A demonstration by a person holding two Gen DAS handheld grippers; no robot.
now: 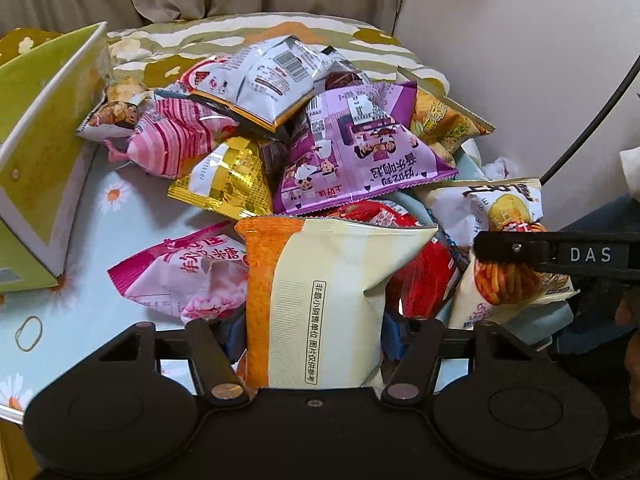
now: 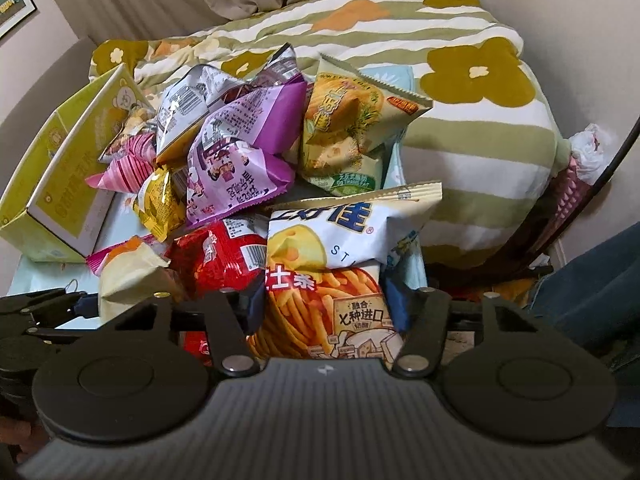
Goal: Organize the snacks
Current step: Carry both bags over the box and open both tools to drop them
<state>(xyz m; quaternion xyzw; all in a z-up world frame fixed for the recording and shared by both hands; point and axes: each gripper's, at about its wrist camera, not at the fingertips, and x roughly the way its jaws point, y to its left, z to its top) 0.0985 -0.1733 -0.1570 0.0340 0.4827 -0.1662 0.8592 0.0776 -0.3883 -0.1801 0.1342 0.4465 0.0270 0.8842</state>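
Observation:
A heap of snack bags lies on a pale blue daisy-print cloth [image 1: 100, 216]. My left gripper [image 1: 312, 336] is shut on a cream and orange bag [image 1: 320, 292], which stands upright between the blue pads [image 1: 231, 338]. My right gripper [image 2: 325, 312] is shut on a white cheese-stick bag [image 2: 332, 264] at the heap's near right; that bag [image 1: 500, 280] also shows in the left wrist view, under the right gripper's black finger [image 1: 520, 250]. A purple bag [image 1: 352, 160] tops the heap's middle, with a red bag [image 2: 224, 256] in front of it.
An open yellow-green cardboard box [image 1: 44, 140] stands tilted at the left of the heap. A striped, flowered quilt [image 2: 460, 120] rises behind and to the right. A pink bag [image 1: 188, 276] and a gold bag [image 1: 228, 180] lie near the box. A dark cable [image 1: 592, 112] hangs at far right.

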